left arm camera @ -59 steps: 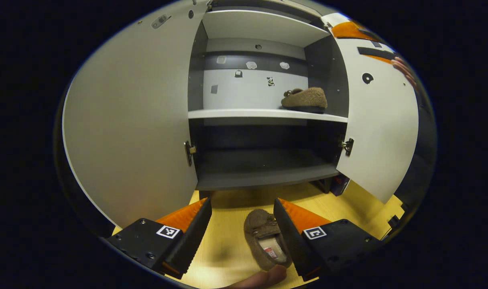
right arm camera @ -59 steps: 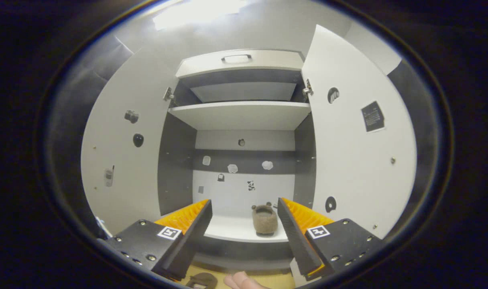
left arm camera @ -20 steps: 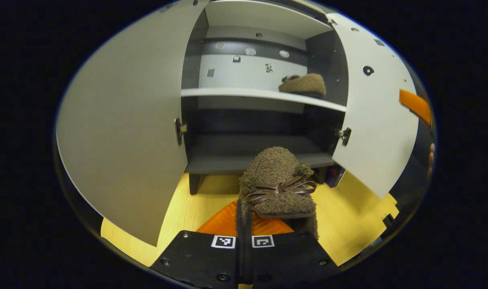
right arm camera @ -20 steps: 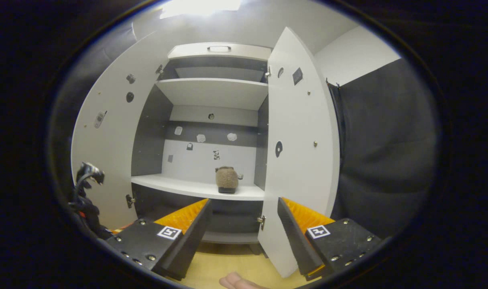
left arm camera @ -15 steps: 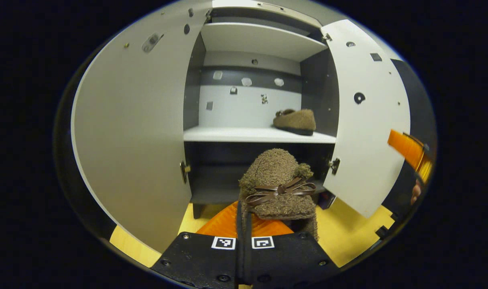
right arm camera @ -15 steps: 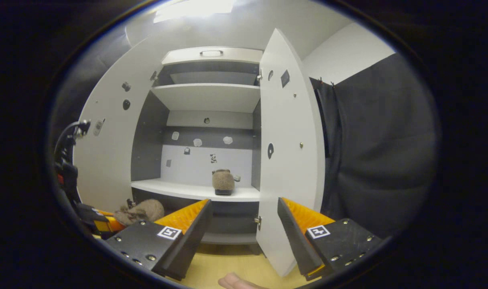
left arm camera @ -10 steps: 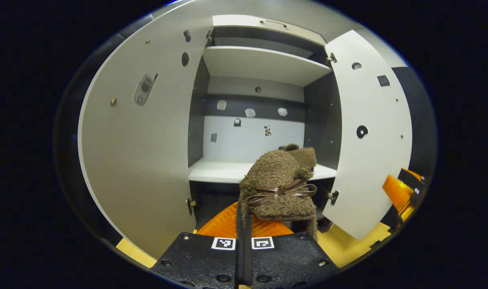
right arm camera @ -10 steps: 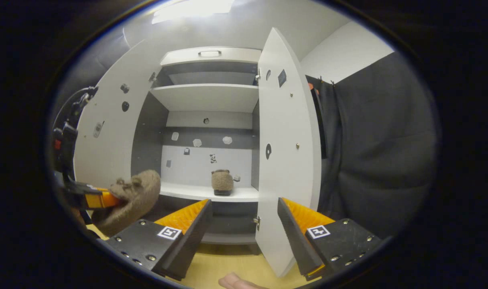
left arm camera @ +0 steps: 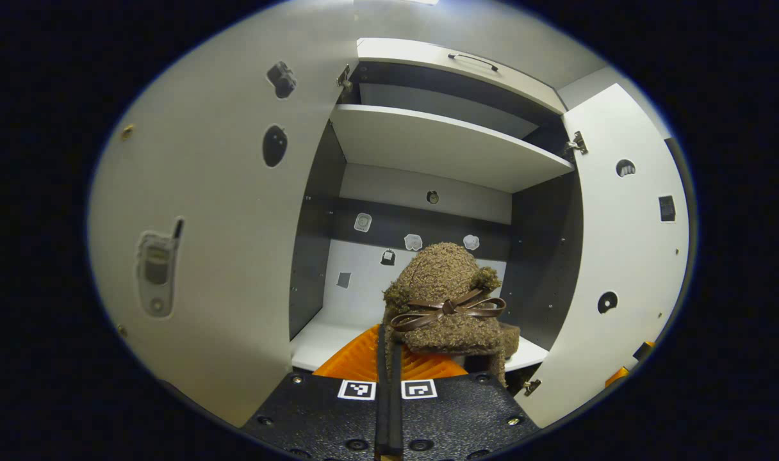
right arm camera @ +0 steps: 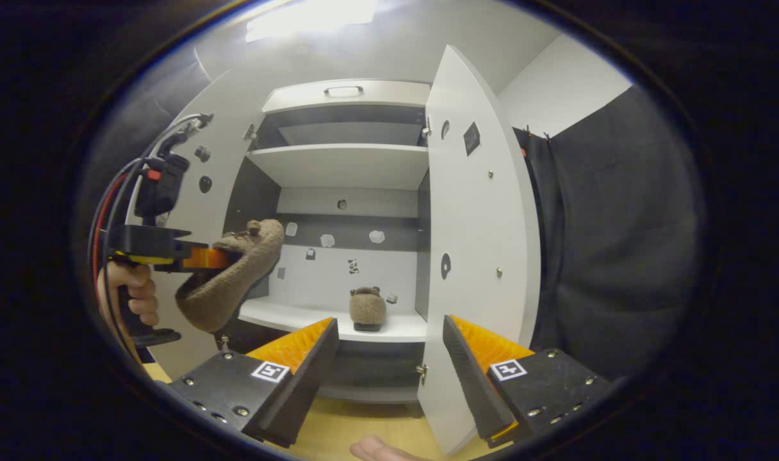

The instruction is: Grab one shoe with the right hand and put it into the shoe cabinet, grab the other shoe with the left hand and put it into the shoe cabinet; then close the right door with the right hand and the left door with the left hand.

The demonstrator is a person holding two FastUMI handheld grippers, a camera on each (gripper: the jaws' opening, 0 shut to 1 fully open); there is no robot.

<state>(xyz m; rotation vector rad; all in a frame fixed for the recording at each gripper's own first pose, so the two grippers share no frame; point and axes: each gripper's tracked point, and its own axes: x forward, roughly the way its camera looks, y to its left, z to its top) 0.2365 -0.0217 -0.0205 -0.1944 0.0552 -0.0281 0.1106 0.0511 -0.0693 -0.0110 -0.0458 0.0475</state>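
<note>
One fuzzy brown slipper (right arm camera: 368, 308) is already sitting on the white middle shelf (right arm camera: 280, 315) of the grey-and-white shoe cabinet, over toward its right side, so the right hand's half of the shoe job looks done. The right gripper (right arm camera: 389, 358) hangs back in front of the cabinet with its fingers spread wide and nothing between them, the edge of the white right door (right arm camera: 476, 256) just ahead of it. The left gripper (left arm camera: 389, 358) is clamped tight on the second fuzzy brown slipper with the leather bow (left arm camera: 446, 301), fingers pressed together on the shoe's side wall, toe pointing into the opening. In the right gripper view that slipper is up in the air at about shelf height, in front of the open left door (left arm camera: 223, 243) and not yet over the shelf. By my reckoning we're near halfway: this shoe has to be carried in, set down beside its mate and let go, and then both doors, standing wide open, must be swung closed, right first, then left.
</note>
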